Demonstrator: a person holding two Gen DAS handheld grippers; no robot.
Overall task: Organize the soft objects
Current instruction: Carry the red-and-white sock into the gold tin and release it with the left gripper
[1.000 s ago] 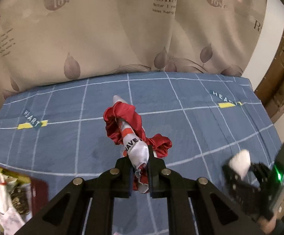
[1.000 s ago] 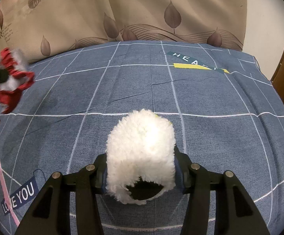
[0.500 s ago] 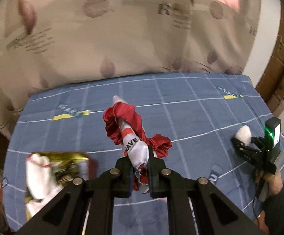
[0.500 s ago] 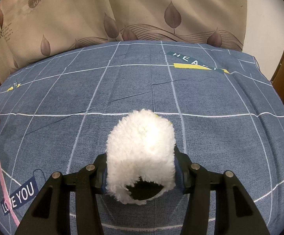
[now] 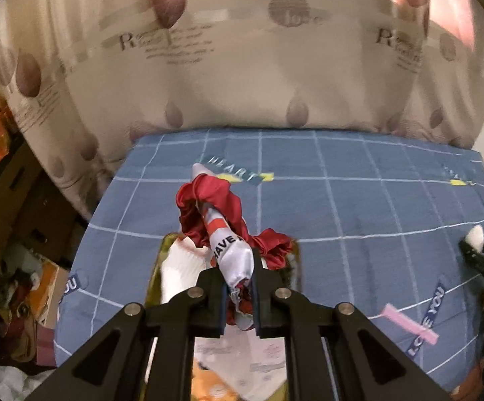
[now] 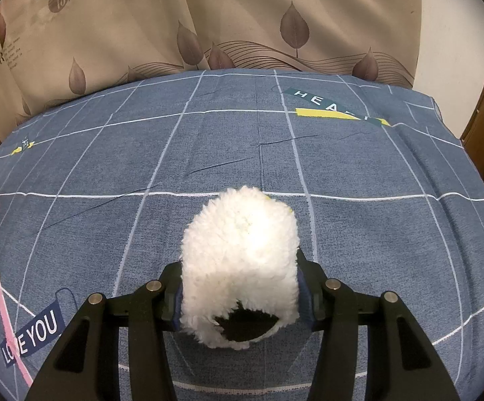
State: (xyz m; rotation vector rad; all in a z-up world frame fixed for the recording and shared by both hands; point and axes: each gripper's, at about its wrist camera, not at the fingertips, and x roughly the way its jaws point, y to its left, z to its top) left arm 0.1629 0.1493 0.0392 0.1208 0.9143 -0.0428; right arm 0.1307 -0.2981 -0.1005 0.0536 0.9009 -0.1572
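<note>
Blue grid bedsheet (image 6: 208,153) over a bed, leaf-print curtain (image 6: 242,16) behind. Left gripper (image 5: 238,287) is clenched on a red-and-white satin bundle (image 5: 221,230), held in the air above a gold-lined box (image 5: 161,267) with white socks (image 5: 181,267) in it. Satin looks light, limp and slippery — pinch the bunched middle, not a loose frill. Right gripper (image 6: 238,297) is clamped on both sides of a white fleece item (image 6: 238,250) just above the sheet — light, squashy, forgiving; grip across its body.
</note>
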